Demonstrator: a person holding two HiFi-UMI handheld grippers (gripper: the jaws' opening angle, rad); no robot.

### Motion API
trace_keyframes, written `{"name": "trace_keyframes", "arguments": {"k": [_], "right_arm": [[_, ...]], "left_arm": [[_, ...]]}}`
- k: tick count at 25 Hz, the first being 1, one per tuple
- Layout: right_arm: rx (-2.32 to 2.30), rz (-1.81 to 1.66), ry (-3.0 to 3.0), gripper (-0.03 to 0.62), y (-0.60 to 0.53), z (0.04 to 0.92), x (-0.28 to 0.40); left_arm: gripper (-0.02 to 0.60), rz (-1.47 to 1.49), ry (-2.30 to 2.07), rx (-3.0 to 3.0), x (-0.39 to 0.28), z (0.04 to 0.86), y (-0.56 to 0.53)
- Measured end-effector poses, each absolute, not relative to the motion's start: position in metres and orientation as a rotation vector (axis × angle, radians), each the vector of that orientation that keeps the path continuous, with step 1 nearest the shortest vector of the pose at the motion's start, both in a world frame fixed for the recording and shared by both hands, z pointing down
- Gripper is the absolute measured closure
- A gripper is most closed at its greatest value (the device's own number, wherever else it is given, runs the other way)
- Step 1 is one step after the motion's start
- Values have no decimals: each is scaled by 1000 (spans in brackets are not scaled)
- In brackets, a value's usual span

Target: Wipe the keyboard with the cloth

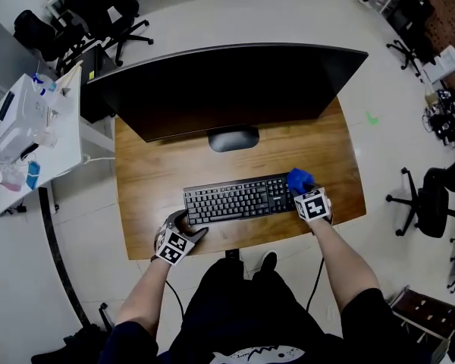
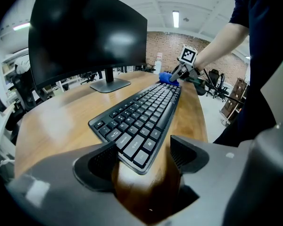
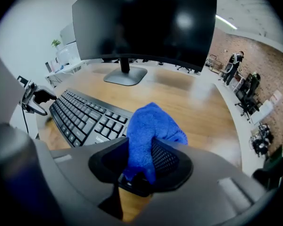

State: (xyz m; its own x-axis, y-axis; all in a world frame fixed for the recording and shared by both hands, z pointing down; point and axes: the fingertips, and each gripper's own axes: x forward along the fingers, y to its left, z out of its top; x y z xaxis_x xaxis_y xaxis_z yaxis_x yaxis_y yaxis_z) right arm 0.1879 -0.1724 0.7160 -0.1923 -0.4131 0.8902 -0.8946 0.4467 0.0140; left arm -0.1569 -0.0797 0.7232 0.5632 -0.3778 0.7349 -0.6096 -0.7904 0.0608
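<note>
Blue cloth (image 3: 151, 126) was pinched in the right gripper (image 3: 141, 164), whose jaws were drawn in tight on its lower folds while the rest bunched up above them. The bundle rested at the right end of the keyboard (image 3: 85, 117), over the last columns of keys, with the gripper coming in from the desk's front edge.

The left gripper (image 2: 144, 160) stood at the other end of the keyboard. Its jaws were spread wide, and the near left corner of the keyboard lay between them without being clamped (a gap showed beside the right-hand jaw). Nothing was lifted; the keyboard lay flat on the wooden desk (image 1: 155, 173), running roughly parallel to the front edge and set near it.

Behind the keyboard, the oval foot (image 1: 233, 139) of a wide dark monitor (image 1: 227, 82) sat near the middle of the desk, and the screen was black. The person's bare forearms reached in from below in the head view, one to each gripper. A white side table (image 1: 64, 139) with clutter on it stood just to the left of the desk.
</note>
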Motion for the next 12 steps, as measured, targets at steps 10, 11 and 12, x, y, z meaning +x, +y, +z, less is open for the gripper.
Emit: {"name": "trace_keyframes", "arguments": {"k": [10, 11, 12], "right_arm": [[836, 578, -1971, 457, -155, 714, 53], [787, 552, -1986, 457, -149, 714, 39], [739, 526, -2000, 457, -143, 715, 27]], "left_arm": [[227, 1055, -823, 2485, -157, 723, -79], [227, 1055, -823, 2485, -157, 723, -79], [227, 1054, -823, 2487, -157, 723, -79]]}}
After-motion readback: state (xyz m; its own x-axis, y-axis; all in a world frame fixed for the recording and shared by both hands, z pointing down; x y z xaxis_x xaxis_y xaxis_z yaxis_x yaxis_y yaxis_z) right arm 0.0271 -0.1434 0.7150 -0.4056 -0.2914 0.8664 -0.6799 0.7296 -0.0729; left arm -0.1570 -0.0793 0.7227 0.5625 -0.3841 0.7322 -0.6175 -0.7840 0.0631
